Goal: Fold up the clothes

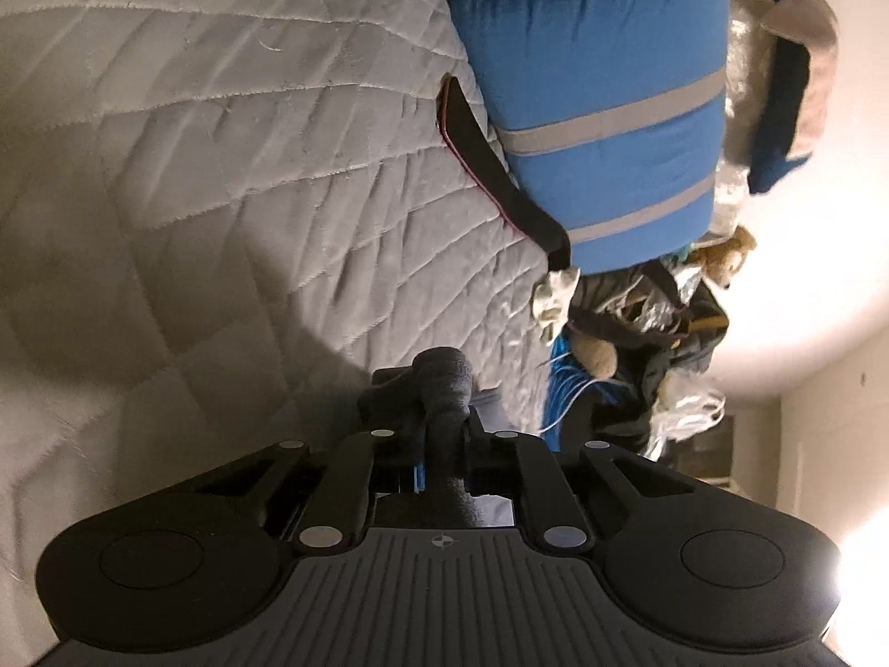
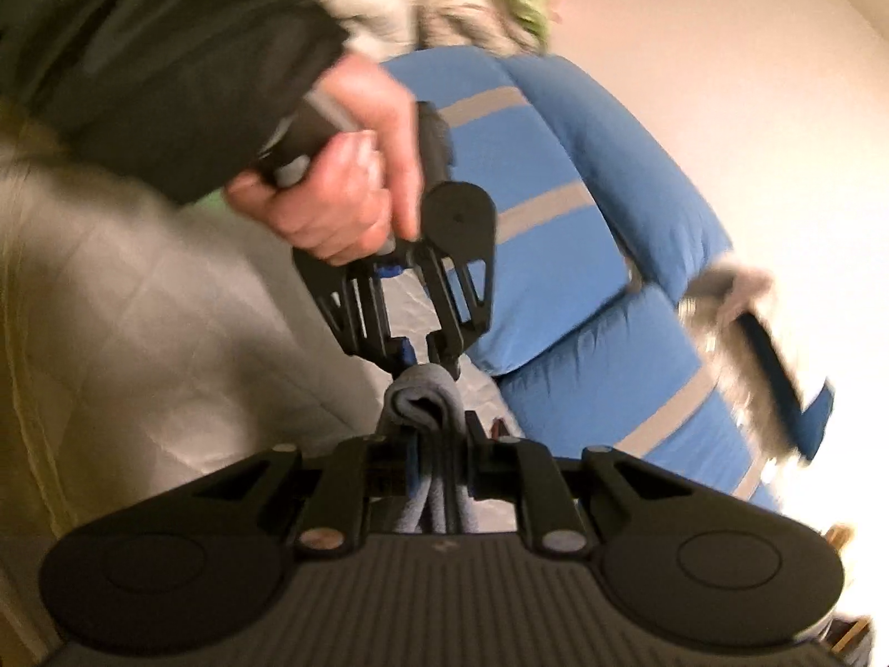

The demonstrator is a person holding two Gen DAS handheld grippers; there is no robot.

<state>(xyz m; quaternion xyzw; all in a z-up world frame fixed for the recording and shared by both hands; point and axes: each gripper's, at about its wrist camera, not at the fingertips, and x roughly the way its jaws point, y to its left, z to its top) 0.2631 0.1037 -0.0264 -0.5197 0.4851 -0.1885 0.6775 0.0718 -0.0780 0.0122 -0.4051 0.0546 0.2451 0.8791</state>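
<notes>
Basically: grey sock [image 2: 425, 389] is soft, limp, light. Left gripper [image 2: 425, 369] and right gripper [image 2: 439, 433] both clamp its bunched fold, lower centre; hold the thick folds.

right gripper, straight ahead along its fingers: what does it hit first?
Most likely the left gripper. The right gripper is shut on a grey sock, and the left one's fingertips sit just beyond that fold, pinching the same sock. Behind it lies the blue striped pillow. The frame is blurred, so depth is approximate.

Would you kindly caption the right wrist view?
Both tools, right and left, pinch a grey cloth above the quilted bed.
</notes>
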